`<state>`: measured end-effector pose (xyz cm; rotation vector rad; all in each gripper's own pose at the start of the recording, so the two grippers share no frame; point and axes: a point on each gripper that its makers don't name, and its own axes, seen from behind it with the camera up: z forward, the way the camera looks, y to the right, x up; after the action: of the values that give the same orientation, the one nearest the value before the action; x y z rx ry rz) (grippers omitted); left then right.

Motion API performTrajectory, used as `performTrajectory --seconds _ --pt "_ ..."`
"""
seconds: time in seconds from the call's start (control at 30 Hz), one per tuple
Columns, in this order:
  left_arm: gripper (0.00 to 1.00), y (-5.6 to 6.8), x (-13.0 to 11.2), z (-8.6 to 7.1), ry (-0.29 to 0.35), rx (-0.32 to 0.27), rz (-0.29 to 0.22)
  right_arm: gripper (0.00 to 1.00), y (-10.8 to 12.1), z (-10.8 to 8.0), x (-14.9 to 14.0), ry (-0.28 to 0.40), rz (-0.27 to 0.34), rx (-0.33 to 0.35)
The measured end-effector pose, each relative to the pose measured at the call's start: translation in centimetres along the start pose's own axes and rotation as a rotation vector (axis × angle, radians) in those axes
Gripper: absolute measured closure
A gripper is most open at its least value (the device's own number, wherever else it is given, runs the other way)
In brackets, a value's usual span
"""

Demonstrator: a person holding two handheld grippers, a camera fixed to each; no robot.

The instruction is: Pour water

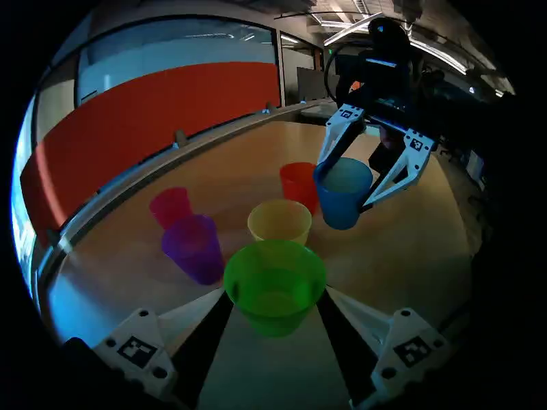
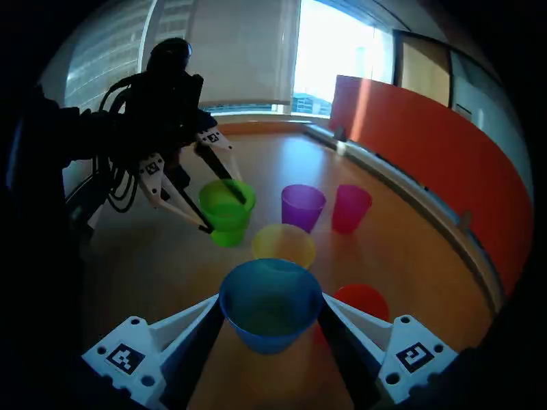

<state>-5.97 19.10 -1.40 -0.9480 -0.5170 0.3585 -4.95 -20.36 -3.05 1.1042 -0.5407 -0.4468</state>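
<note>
Green cup (image 1: pixel 275 287) sits closest, clamped between the jaws of the left gripper (image 1: pixel 275 295), one jaw pressing each side just under the rim. It is held upright with its mouth open to the top, which reads as a cup kept level to receive or to keep its contents in. Facing it across the cluster, the right gripper (image 1: pixel 342 188) has its jaws closed the same way on a blue cup (image 2: pixel 271 301), roughly upright, so I judge the pour not yet begun. Whether either cup holds water is too faint to tell, as is whether they rest on the desk (image 1: pixel 410 253) or hang just above it. Between the two held cups stand a yellow cup (image 1: pixel 279 221) and a red cup (image 1: pixel 298 184). A purple cup (image 1: pixel 193 246) and a pink cup (image 1: pixel 171 205) stand to one side, near the orange partition (image 1: pixel 150 109).
</note>
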Motion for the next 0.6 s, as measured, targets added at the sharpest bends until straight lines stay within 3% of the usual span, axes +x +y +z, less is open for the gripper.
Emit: performTrajectory --seconds 0.6 --pt "0.17 -0.1 -0.9 0.6 -0.050 -0.017 0.021 0.08 -0.8 0.8 -1.3 -0.039 -0.031 0.027"
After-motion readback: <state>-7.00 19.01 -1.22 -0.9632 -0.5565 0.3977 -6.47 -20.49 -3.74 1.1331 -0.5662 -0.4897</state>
